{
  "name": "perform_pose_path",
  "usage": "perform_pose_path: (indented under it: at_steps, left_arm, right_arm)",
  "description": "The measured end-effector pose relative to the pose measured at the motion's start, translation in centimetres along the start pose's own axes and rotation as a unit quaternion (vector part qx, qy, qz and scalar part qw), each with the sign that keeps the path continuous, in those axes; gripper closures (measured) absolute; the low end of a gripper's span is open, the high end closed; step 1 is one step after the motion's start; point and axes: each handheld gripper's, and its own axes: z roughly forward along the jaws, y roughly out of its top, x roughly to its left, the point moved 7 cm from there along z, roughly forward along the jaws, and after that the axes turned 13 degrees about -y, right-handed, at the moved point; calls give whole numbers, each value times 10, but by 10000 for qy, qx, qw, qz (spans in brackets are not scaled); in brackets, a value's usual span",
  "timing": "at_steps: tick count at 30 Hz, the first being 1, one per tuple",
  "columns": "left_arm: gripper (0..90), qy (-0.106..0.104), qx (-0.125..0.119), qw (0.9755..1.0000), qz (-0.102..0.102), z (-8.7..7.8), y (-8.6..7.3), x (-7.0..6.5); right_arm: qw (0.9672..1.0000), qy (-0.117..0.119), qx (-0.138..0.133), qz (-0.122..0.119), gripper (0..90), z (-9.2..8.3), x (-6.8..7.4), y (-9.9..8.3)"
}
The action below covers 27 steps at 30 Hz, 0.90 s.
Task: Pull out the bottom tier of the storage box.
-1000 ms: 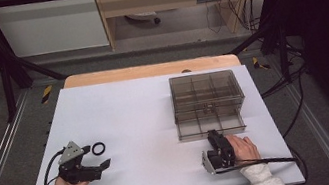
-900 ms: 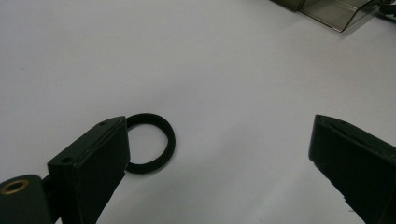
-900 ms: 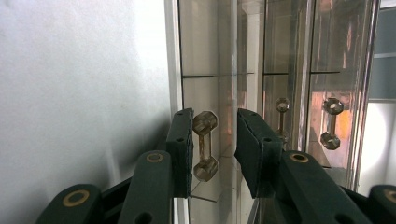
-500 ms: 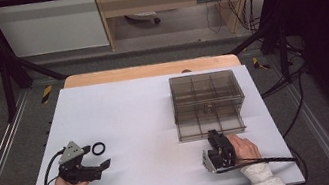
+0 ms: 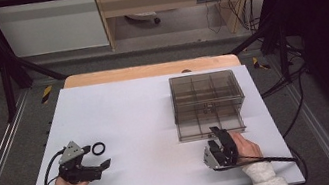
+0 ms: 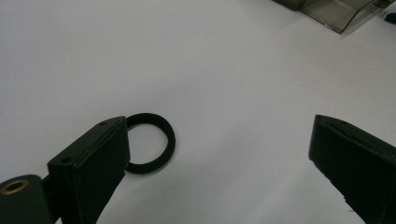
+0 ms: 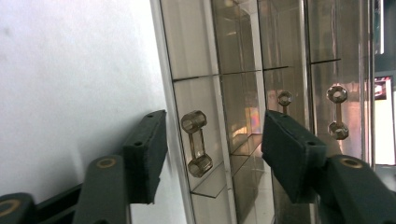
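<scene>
change: i see nothing moved in the last second, so i judge no step has begun.
left gripper (image 5: 105, 164): lower left of the high view, jaws apart, empty.
right gripper (image 5: 216, 133): jaws spread around a drawer handle (image 7: 197, 143), not touching.
count: one black ring (image 6: 150, 142) beside my left jaw; one clear drawer box (image 5: 207, 103), right of centre.

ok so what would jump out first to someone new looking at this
The smoky clear drawer box at the table's far right stands out, with the right tool open at its front by a drawer handle. At near left, a small black ring lies on the white tabletop beside the open left tool.
</scene>
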Motion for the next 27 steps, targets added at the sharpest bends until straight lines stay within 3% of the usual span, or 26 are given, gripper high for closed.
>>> perform_pose_path:
  at_steps: [2, 9, 10, 13, 19, 21, 22, 23, 27]
  left_arm:
    - [49, 0, 2, 10000, 0, 0, 0, 0]
    - [49, -6, 7, 10000, 7, 0, 0, 0]
    - [49, -1, 9, 10000, 12, 0, 0, 0]
    - [49, 2, 3, 10000, 7, 0, 0, 1]
    - [49, -2, 2, 10000, 4, 0, 0, 0]
    - [49, 3, 5, 10000, 4, 0, 0, 1]
    - [49, -3, 2, 10000, -6, 0, 0, 1]
    - [49, -4, -1, 10000, -7, 0, 0, 1]
    - [49, 15, 2, 10000, -6, 0, 0, 1]
  right_arm:
    - [9996, 23, 36, 267, 333, -1, -1, 1]
    - [9982, 107, 126, 571, 213, -2, -7, 0]
    - [9972, 160, 159, 716, 191, -2, -8, 0]
    - [9961, 235, 173, 836, 172, -2, -9, 0]
    - [9902, 423, 206, 1313, 131, -3, -15, 2]
    - [9858, 477, 193, 1598, 115, -4, -18, 4]
    - [9858, 477, 193, 1598, 115, -4, -18, 4]
    - [9837, 498, 181, 1718, 111, -4, -19, 4]
    - [9721, 679, 114, 2241, 94, -7, -23, 8]
